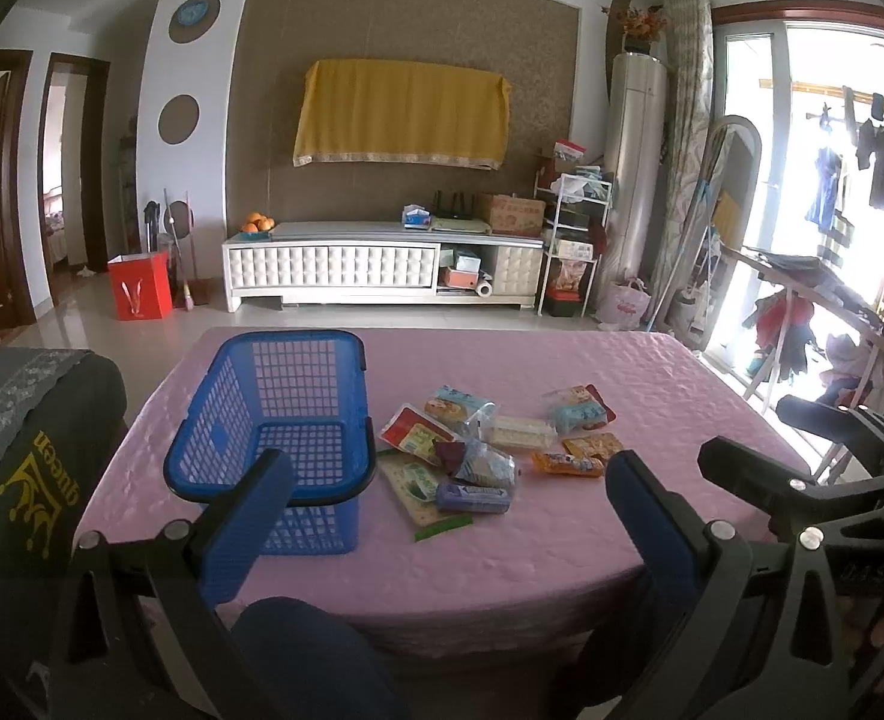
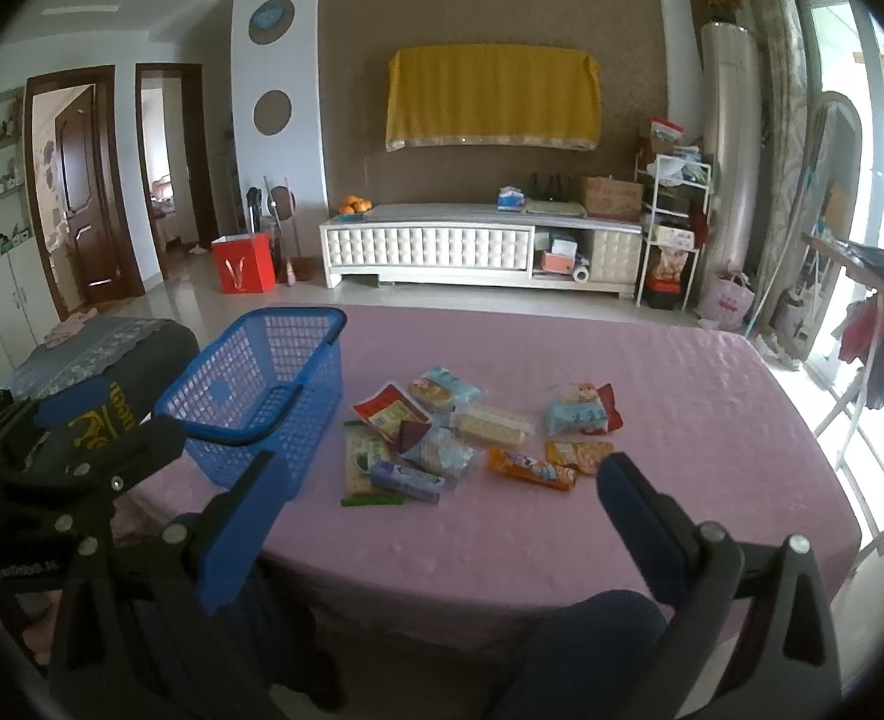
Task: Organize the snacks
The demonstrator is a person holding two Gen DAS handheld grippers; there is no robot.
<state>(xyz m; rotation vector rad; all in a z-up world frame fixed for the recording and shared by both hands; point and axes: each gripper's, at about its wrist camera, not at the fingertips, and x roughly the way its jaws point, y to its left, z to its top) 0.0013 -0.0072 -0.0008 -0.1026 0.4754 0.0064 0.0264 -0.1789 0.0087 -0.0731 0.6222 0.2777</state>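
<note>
Here, two hand-held grippers hover at the near edge of a pink-clothed tabletop point(image 1: 562, 570), both with blue-padded fingers spread wide and gripping nothing. The left hand-held gripper point(image 1: 442, 504) faces a blue plastic basket point(image 1: 273, 420), which stands empty on the tabletop's left side. Just right of the basket lies a loose pile of snacks point(image 1: 478, 450): a red-and-white packet point(image 1: 414, 432), a purple tube-shaped pack point(image 1: 472, 497), an orange wrapped bar point(image 1: 568, 464), a clear tray of pale biscuits point(image 1: 523, 432) and a light-blue packet point(image 1: 580, 414) farthest right. The right hand-held gripper point(image 2: 435, 498) frames the same pile between its fingers, with the basket to its left. Behind the tabletop, a white TV cabinet point(image 1: 333, 264) carries a plate of oranges point(image 1: 257, 222), under a yellow cloth point(image 1: 402, 114) hanging on the wall.
</note>
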